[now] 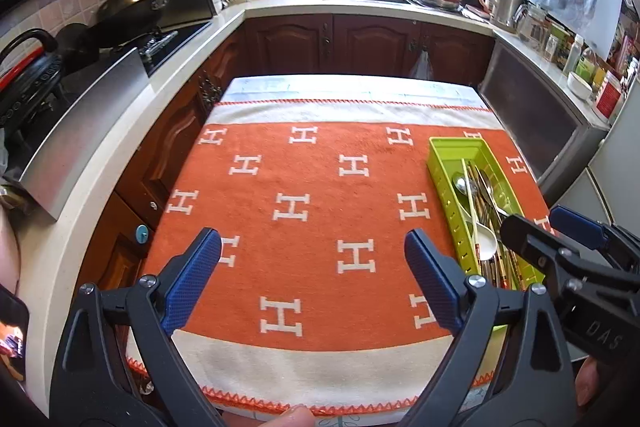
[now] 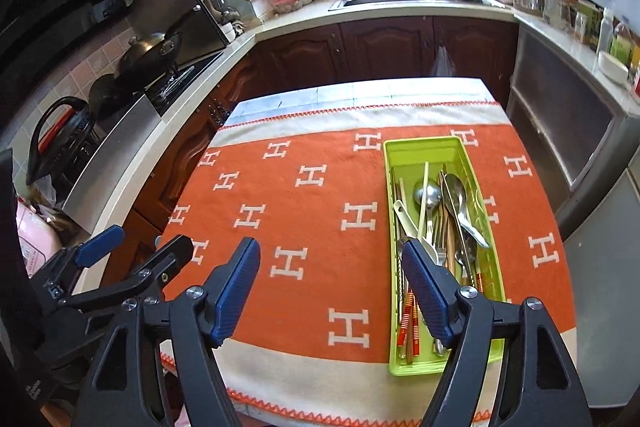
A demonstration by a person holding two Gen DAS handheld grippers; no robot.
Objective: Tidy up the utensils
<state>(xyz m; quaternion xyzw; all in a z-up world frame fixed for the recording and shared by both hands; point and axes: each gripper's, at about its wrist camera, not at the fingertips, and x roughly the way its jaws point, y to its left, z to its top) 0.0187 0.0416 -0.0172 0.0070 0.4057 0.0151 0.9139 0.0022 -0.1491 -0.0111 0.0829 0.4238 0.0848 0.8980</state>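
Left gripper (image 1: 312,279) spread wide, empty, over orange cloth (image 1: 312,187) on bench. Right gripper (image 2: 332,291) also spread, empty, its right finger over green tray (image 2: 424,147). Utensils (image 2: 440,219) lie jumbled inside: 2+ metal spoons, chopsticks. We judge them stiff, light, slippery; we'd pinch mid-handle.

I see a matt, fuzzy woven cloth (image 2: 320,195) in orange and cream, a glossy lime plastic tray (image 2: 420,147) with shiny metal spoons (image 2: 428,193) inside, dark polished wood cabinets (image 1: 360,39), and ribbed blue rubbery pads (image 1: 192,283) on matt black plastic arms.
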